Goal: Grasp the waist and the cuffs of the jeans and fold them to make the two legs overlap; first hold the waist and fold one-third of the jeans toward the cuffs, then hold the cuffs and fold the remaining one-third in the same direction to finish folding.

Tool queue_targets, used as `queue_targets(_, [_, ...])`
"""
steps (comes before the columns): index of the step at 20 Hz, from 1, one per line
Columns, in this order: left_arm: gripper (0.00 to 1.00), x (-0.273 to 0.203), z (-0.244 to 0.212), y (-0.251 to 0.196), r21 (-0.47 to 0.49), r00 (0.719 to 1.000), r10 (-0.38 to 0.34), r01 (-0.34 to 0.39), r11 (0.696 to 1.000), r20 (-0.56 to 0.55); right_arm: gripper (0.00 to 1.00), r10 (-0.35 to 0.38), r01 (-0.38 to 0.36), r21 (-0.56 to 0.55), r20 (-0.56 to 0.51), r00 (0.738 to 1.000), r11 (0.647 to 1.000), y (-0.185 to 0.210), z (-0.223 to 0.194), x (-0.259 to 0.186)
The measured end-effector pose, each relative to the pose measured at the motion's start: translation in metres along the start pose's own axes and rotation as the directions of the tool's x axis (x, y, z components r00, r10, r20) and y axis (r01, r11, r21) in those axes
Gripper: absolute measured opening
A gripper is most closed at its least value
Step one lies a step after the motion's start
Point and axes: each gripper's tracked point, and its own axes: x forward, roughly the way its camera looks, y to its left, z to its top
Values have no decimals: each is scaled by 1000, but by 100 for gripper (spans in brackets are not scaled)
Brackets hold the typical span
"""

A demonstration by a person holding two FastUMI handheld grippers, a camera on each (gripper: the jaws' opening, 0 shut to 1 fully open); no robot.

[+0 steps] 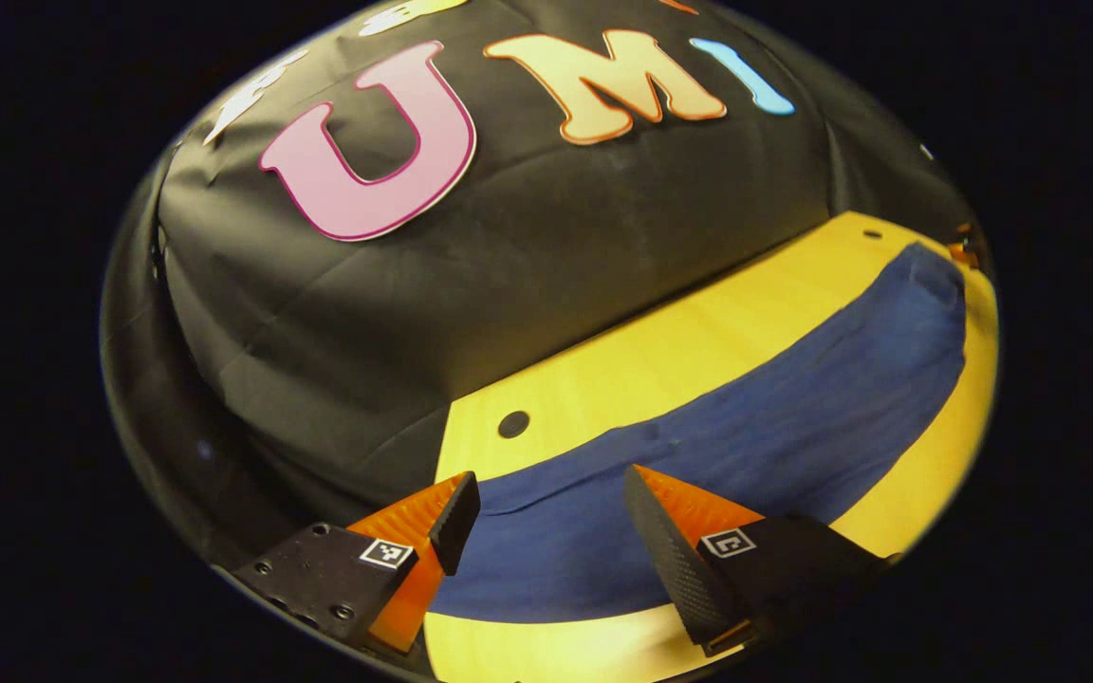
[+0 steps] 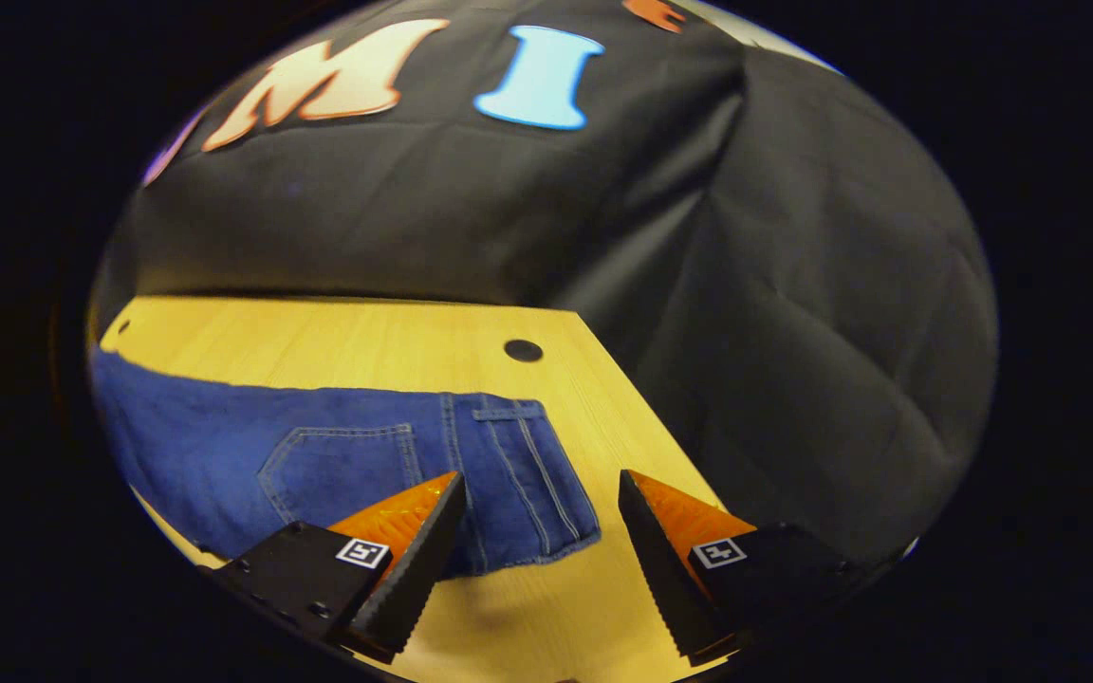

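We see the jeans [image 1: 746,417] lying flat along the table [image 1: 641,360], legs overlapped into one strip. Left gripper [image 1: 546,517] hangs over the leg end, jaws spread wide with nothing between them. Right gripper [image 2: 539,507] hangs over the waist [image 2: 537,474] end beside the back pocket [image 2: 338,465], jaws also wide apart, holding nothing.

Left gripper [image 1: 546,507] jaws apart above jeans [image 1: 746,417].
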Motion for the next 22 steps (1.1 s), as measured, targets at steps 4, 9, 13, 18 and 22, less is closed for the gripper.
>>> queue_targets(4, [94, -10, 27, -27, -102, 998, -39, 44, 994, 52, 100, 48, -20, 200, -138, 989, 980, -14, -42, 26])
queue_targets(9, [95, -46, 51, -56, -257, 994, -52, 75, 963, 97, 99, 123, -42, 389, -187, 975, 920, -11, -56, 39])
queue_targets(13, [95, -57, 61, -58, -271, 993, -40, 70, 960, 115, 46, 196, -114, 400, -171, 966, 909, 6, -54, 41])
queue_targets(18, [95, -54, 58, -55, -286, 994, -39, 67, 956, 102, 9, 115, -59, 306, -169, 979, 950, -8, -47, 40])
queue_targets(22, [95, -53, 53, -43, -305, 995, -28, 57, 951, 99, 9, 22, 31, 276, -186, 982, 961, -13, -38, 34])
